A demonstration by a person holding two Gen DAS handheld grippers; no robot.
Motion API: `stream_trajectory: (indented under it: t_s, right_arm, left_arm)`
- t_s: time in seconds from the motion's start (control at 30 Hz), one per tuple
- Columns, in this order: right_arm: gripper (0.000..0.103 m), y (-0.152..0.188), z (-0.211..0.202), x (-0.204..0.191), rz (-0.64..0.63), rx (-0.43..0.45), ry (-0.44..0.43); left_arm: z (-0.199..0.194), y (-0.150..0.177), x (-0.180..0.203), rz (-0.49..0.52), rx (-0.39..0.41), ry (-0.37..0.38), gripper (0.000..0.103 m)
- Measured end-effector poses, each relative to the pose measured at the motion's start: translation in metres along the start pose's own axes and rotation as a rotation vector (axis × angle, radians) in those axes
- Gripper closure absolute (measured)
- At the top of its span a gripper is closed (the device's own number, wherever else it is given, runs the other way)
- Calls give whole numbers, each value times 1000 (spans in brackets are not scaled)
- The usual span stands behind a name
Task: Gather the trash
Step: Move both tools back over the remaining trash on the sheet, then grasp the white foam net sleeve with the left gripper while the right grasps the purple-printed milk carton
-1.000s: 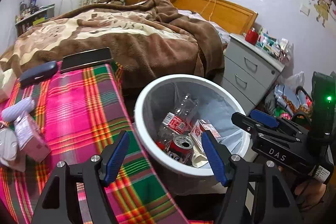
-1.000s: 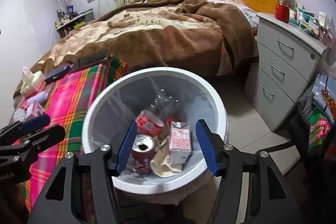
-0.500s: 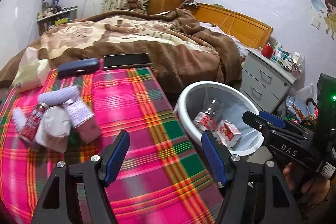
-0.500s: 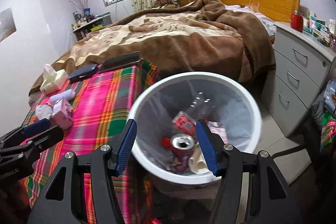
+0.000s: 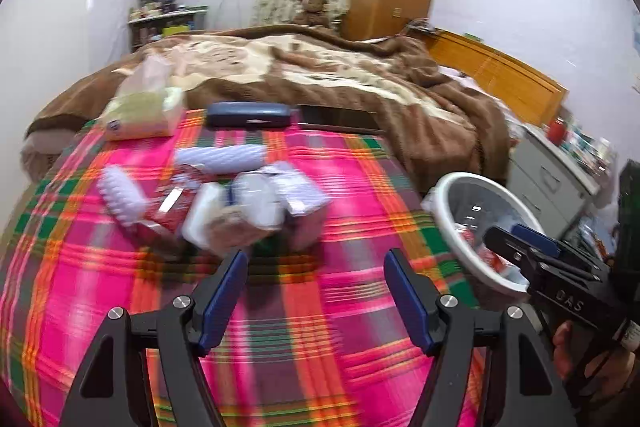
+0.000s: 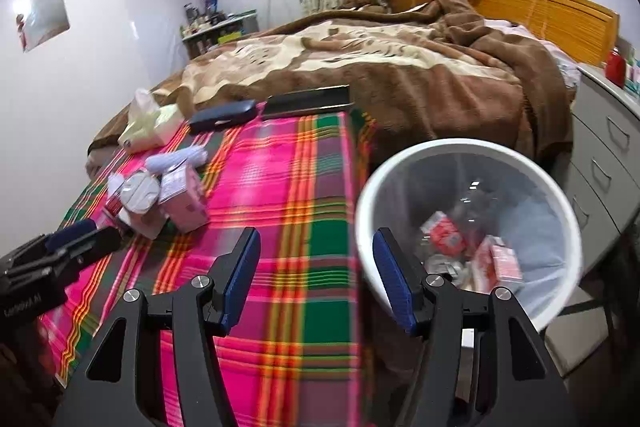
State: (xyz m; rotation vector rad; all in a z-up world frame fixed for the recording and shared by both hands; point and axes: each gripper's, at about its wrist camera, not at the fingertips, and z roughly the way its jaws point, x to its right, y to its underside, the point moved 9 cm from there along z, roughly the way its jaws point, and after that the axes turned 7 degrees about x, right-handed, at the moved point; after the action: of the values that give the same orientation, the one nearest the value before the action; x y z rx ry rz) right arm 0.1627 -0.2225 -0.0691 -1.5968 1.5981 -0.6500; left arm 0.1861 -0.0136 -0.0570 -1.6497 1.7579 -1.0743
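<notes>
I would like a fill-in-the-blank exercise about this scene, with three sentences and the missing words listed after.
1. The white trash bin stands beside the table on the side toward the ____.
2. Both the left claw and the right claw are ____, with nothing between the pads.
3. The dark blue case lies at the table's far edge, between the tissue pack and the ____.

Missing words: drawers; open; tablet

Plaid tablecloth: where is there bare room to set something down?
The plaid tablecloth is bare along its near edge and its side by the trash bin. Crowded: the trash pile and the far edge with tissue pack, glasses case.
</notes>
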Motion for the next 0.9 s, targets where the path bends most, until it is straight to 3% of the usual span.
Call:
stream_trajectory:
  t_s: [0.33,0.6,0.9]
  right_arm:
    - [43,2,14,-47,-102,-40,-46]
    - [43,-4,30,-74,-110,-58,-80]
    - [43,-11,55,-93,-132,-75,-106]
  left_arm:
    - [-7,-1,-70,-55,6,-93,33]
    - [-1,-6,-106,-111,-9,-115,33]
    - [15,-11,-137,-101,-28,-149,33]
